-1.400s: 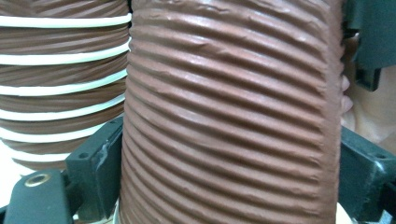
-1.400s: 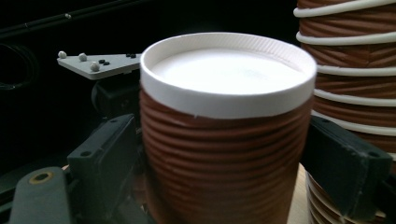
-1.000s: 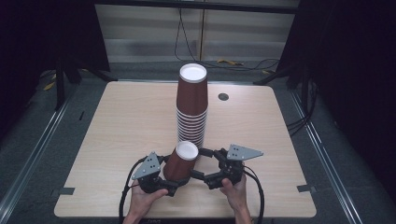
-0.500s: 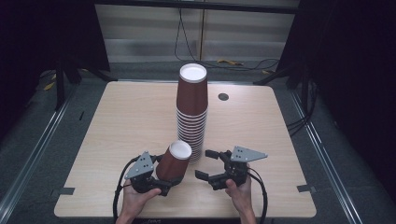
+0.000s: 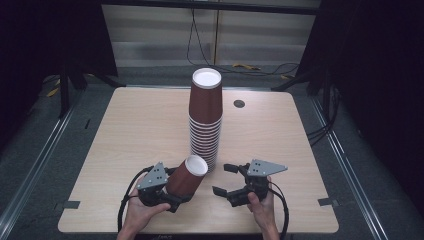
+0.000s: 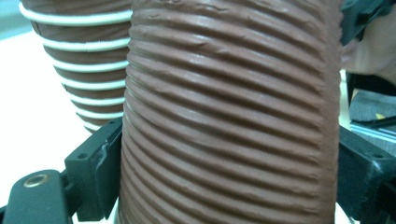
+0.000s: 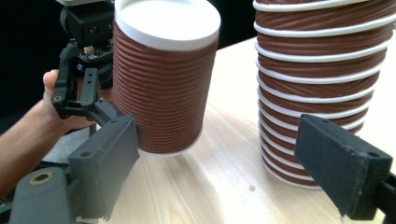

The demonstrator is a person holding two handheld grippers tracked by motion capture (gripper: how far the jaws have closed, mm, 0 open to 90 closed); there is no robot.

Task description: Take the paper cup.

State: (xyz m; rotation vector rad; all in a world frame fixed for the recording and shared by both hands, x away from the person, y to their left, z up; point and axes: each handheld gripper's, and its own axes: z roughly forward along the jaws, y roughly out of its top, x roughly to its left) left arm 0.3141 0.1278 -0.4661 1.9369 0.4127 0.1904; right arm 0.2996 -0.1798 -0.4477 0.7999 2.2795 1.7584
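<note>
left gripper (image 5: pixel 172 192) clamped the ribbed cup (image 5: pixel 186 175) between its jaws, upside down, tilted | right gripper (image 5: pixel 231 181) gaped empty beside it | cup stack (image 5: pixel 205 120) just beyond | advice: keep squeeze light, set cup down clear of stack

Ribbed brown cup (image 6: pixel 229 121) between tongs (image 6: pixel 224 172)

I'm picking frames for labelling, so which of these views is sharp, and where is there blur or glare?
High view: evenly lit table, dark surroundings, slightly soft. Left gripper view: held cup sharp on its ridges, washed-out table at left. Right gripper view: its own near pads blurred, stack of cups and left gripper fairly clear.
</note>
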